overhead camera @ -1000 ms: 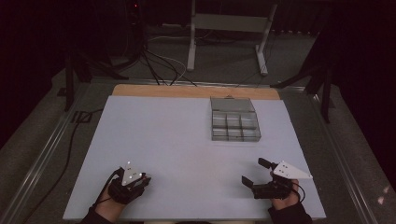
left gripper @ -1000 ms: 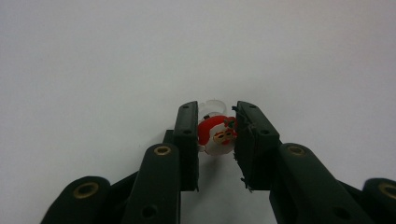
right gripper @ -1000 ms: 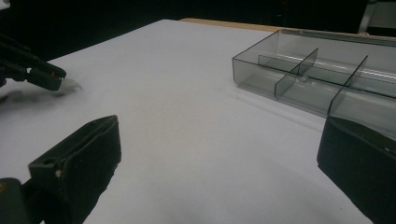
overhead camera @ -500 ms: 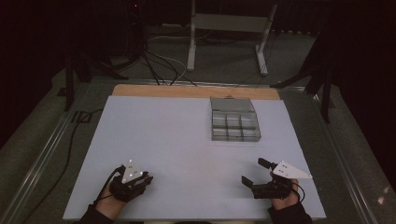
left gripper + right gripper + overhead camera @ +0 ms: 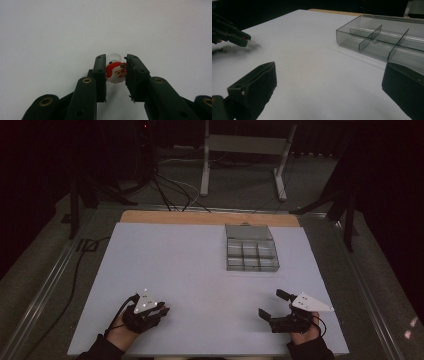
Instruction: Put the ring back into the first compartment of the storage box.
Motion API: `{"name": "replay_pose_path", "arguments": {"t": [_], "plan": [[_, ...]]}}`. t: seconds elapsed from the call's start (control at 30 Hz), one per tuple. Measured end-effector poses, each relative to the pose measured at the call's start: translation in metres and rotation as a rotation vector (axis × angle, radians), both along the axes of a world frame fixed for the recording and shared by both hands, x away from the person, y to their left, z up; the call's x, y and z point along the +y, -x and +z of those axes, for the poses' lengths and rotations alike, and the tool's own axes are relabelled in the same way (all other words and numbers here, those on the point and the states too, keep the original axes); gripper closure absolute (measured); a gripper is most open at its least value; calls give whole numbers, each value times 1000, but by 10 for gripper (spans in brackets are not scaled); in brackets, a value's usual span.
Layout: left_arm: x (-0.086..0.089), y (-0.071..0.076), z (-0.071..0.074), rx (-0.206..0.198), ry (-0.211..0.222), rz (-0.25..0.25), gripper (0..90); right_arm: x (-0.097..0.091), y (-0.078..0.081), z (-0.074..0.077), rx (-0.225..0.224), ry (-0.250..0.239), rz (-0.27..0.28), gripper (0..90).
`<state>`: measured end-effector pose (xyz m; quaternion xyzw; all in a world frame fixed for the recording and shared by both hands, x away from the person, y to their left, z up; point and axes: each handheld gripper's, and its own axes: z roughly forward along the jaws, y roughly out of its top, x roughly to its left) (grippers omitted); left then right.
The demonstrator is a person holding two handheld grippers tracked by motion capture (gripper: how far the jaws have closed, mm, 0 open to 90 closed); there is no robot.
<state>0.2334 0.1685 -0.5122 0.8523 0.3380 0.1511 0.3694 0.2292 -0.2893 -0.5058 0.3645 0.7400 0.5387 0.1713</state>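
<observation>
Between the left tongs (image 5: 116, 75), a Santa ring (image 5: 115, 72), no writing legible

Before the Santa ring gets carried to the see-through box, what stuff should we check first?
1. Santa ring sits between the left gripper's jaws: ok, both jaws flank it closely.
2. Grip is truly tight: cannot tell, a thin gap may remain at one side.
3. Clear compartment box is open on top: ok, dividers show and no lid covers them.
4. Compartments are free: ok for the near ones in the right gripper view; the far ones cannot tell.
5. Right gripper is out of the way: ok, jaws wide open, holding nothing, near the table's front edge.
6. Path across the table: ok, nothing lies between.
</observation>
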Motion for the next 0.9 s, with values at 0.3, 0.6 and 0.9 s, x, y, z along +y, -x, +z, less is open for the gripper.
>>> {"name": "replay_pose_path", "arguments": {"t": [0.3, 0.6, 0.9], "plan": [[-8, -7, 2, -4, 3, -52, 724, 0, 0, 0, 1, 2, 2, 0], [-15, -16, 5, -2, 16, -90, 724, 0, 0, -1, 3, 1, 2, 0], [-23, -24, 6, -9, 19, -130, 724, 0, 0, -1, 3, -2, 6, 0]]}}
